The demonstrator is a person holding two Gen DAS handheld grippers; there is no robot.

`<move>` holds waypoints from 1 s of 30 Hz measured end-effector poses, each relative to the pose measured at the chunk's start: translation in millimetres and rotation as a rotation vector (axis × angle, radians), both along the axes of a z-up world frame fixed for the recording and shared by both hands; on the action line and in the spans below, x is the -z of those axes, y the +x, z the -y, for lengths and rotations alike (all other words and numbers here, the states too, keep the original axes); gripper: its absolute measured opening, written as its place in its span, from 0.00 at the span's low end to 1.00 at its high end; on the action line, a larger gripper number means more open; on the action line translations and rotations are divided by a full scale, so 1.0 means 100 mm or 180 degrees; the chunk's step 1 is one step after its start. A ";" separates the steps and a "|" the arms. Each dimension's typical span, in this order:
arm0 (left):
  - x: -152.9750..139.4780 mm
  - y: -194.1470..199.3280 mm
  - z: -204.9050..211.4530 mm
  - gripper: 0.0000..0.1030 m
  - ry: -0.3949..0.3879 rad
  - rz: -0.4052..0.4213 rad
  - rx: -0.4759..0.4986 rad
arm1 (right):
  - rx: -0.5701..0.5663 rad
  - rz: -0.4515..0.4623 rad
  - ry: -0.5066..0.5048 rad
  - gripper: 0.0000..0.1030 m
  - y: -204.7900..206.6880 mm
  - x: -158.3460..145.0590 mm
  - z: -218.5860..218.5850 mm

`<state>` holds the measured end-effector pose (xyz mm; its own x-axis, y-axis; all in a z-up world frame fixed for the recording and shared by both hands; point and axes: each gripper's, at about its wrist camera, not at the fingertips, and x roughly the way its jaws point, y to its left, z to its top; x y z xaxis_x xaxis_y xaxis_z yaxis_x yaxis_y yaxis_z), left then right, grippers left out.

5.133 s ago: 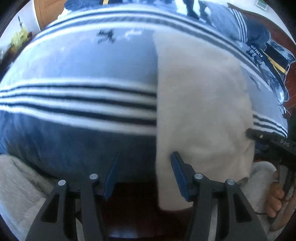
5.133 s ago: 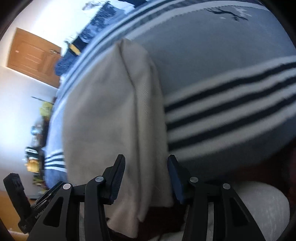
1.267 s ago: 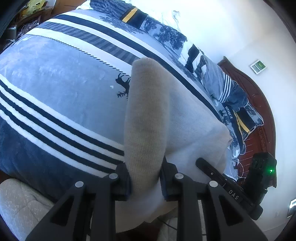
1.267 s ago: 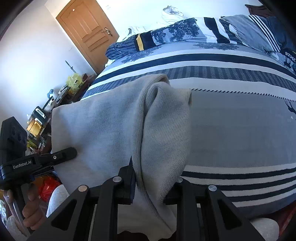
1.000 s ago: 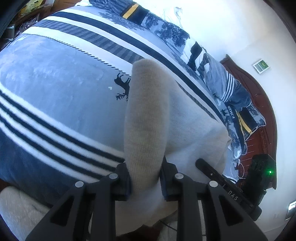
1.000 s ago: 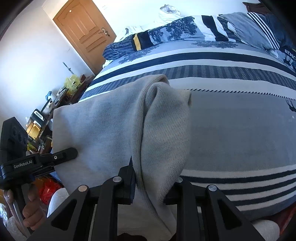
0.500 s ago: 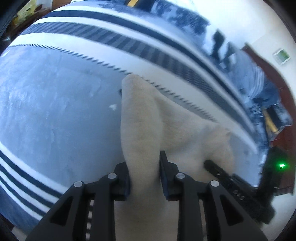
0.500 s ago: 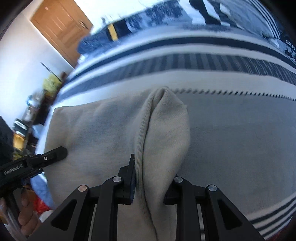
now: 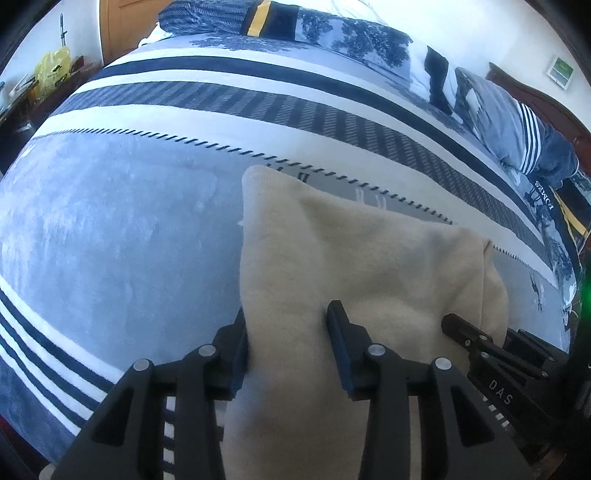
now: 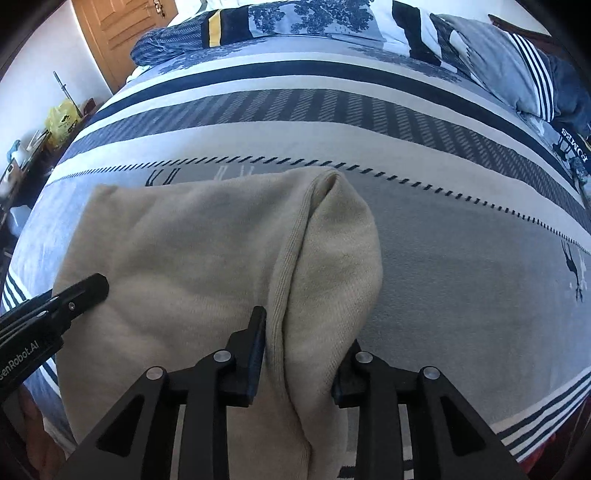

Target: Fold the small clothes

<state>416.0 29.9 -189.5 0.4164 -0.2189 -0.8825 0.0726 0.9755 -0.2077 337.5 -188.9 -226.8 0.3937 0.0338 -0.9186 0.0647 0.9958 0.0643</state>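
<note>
A beige knit garment lies folded over on the striped blue and white bedspread. My left gripper stands around its left corner with the jaws parted and the cloth loose between them. My right gripper stands around the garment's right corner, where a ribbed hem runs down the fold; its jaws are parted too. Each gripper's finger shows in the other's view, the right one in the left wrist view and the left one in the right wrist view.
Pillows and a rolled quilt lie along the far side of the bed, with a wooden headboard at right. A wooden door and a cluttered side table with a yellow bag stand at left.
Both grippers carried the garment's near edge forward over the bed and lowered it onto the spread. Their jaws, shut on the cloth half a second ago, now stand parted.
</note>
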 end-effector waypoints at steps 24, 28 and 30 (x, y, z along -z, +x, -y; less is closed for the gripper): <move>0.34 -1.60 -0.67 0.63 -0.0160 -0.0410 -0.0361 | 0.0154 -0.0278 0.1546 0.58 -1.75 0.44 0.34; 0.28 -1.70 -0.52 0.62 0.0065 -0.0207 -0.0186 | 0.0084 -0.0286 0.1502 0.52 -1.88 0.50 0.24; 0.35 -1.75 -0.46 0.62 0.0128 -0.0250 -0.0112 | 0.0038 -0.0241 0.1529 0.52 -1.95 0.53 0.22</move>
<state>240.7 76.3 -224.5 0.3523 -0.1691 -0.9205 0.0232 0.9848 -0.1721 142.6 -211.0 -280.1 0.3294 0.4568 -0.8263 0.0983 0.8538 0.5112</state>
